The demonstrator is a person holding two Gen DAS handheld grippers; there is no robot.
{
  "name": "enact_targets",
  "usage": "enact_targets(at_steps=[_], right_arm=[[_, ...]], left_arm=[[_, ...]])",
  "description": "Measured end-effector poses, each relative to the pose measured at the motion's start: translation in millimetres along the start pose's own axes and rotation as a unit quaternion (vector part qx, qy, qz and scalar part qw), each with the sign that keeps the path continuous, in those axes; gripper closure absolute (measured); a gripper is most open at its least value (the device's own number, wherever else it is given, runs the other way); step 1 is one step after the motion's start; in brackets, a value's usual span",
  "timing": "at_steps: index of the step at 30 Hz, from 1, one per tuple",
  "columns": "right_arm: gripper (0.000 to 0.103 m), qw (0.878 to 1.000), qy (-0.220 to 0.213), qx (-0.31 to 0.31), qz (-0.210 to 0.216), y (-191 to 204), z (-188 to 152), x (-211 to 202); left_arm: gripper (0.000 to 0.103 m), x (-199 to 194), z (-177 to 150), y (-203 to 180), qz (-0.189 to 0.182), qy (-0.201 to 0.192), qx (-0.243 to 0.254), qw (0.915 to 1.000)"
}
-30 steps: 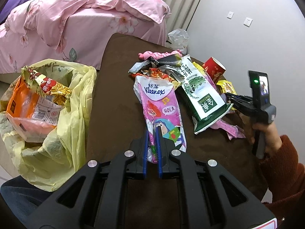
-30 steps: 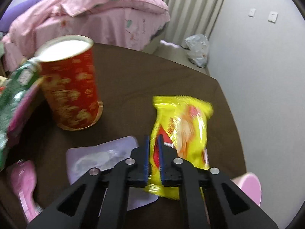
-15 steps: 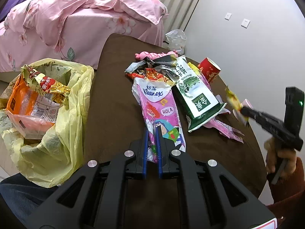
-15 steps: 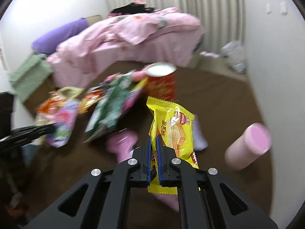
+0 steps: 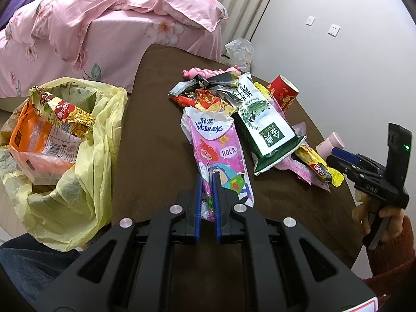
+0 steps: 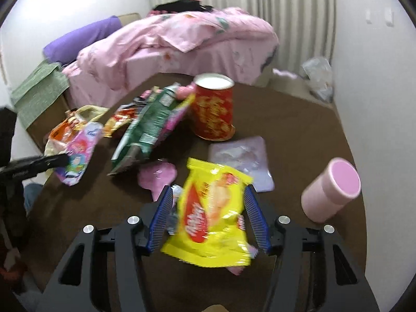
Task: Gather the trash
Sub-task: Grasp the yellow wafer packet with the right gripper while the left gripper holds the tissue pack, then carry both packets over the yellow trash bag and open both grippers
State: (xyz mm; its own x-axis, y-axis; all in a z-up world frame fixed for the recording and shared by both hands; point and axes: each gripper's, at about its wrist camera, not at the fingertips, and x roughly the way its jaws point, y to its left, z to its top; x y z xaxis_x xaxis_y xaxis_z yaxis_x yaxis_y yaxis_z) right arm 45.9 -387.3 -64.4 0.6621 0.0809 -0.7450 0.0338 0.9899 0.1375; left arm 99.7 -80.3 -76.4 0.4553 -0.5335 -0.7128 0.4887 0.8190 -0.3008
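**Right jaws part around the yellow wrapper**

The right gripper (image 6: 208, 217) is opening, its blue pads spread wide, and the yellow snack wrapper (image 6: 212, 215) sits loose between them, blurred, with neither pad pressing on it. It hangs over the near edge of the brown table (image 6: 299, 130), close to a pink cylinder (image 6: 330, 192) lying on its side and a pale plastic sachet (image 6: 240, 156). Over on the other side, the left gripper (image 5: 207, 182) is pinched tight on the bottom edge of the pink Kleenex tissue pack (image 5: 218, 150), which lies flat on the table. Beside that pack lies a green and white bag (image 5: 265, 127), then a red paper cup (image 5: 282, 95) standing further back. The yellow trash bag (image 5: 85, 161) gapes open just off the table's left edge, with an orange packet (image 5: 26, 130) already inside.
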Motion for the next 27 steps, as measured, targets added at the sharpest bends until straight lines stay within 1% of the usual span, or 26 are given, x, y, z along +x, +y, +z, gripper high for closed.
enact_targets(at_steps=[3,6,8,10,11,12,13,14,15,17,20,24,27], right_arm=[[0.049,0.999,0.018,0.042,0.022,-16.9,0.8,8.8],[0.049,0.996,0.036,0.067,0.038,-25.2,-0.3,22.9],[0.049,0.994,0.06,0.085,0.033,-29.7,-2.7,37.6],[0.049,0.992,0.074,0.096,0.042,-29.6,-5.8,45.6],[0.052,0.991,0.068,0.102,0.055,-29.1,-7.7,45.6],[0.067,0.991,0.059,0.101,0.062,-28.3,-8.6,43.1],[0.075,0.992,0.054,0.094,0.064,-26.1,-8.7,40.8],[0.078,0.994,0.049,0.077,0.064,-20.9,-7.5,36.6],[0.083,0.994,0.044,0.066,0.069,-17.5,-6.5,33.8],[0.088,0.996,0.035,0.032,0.082,-5.7,-2.4,22.6],[0.089,0.997,0.016,-0.012,0.068,9.7,6.2,5.8],[0.089,0.998,-0.017,-0.029,0.061,19.5,21.4,-18.8],[0.089,0.996,-0.052,-0.051,0.051,30.3,35.8,-39.2]], left_arm=[[0.097,1.5,-0.5,1.1,-0.001,0.002,-0.001,1.0],[0.097,4.5,-0.7,1.3,-0.001,0.005,-0.003,1.0],[0.097,5.8,-1.4,0.2,0.0,0.007,-0.001,1.0],[0.097,5.7,-2.1,-0.4,0.001,0.008,0.001,1.0],[0.097,5.4,-2.4,-0.3,0.002,0.008,0.001,1.0],[0.097,5.3,-2.5,0.2,0.002,0.008,0.001,1.0],[0.097,5.1,-2.4,0.6,0.003,0.008,0.0,1.0],[0.097,5.0,-2.0,1.2,0.003,0.007,-0.001,1.0],[0.097,4.9,-1.7,1.6,0.003,0.007,-0.002,1.0],[0.097,4.2,-0.7,1.4,0.004,0.003,-0.003,1.0],[0.097,0.0,1.3,-0.6,0.002,-0.005,0.0,1.0],[0.097,-16.4,10.8,-5.6,0.004,-0.027,0.009,0.9996],[0.097,-37.5,20.7,-10.0,0.01,-0.058,0.021,0.9981]])
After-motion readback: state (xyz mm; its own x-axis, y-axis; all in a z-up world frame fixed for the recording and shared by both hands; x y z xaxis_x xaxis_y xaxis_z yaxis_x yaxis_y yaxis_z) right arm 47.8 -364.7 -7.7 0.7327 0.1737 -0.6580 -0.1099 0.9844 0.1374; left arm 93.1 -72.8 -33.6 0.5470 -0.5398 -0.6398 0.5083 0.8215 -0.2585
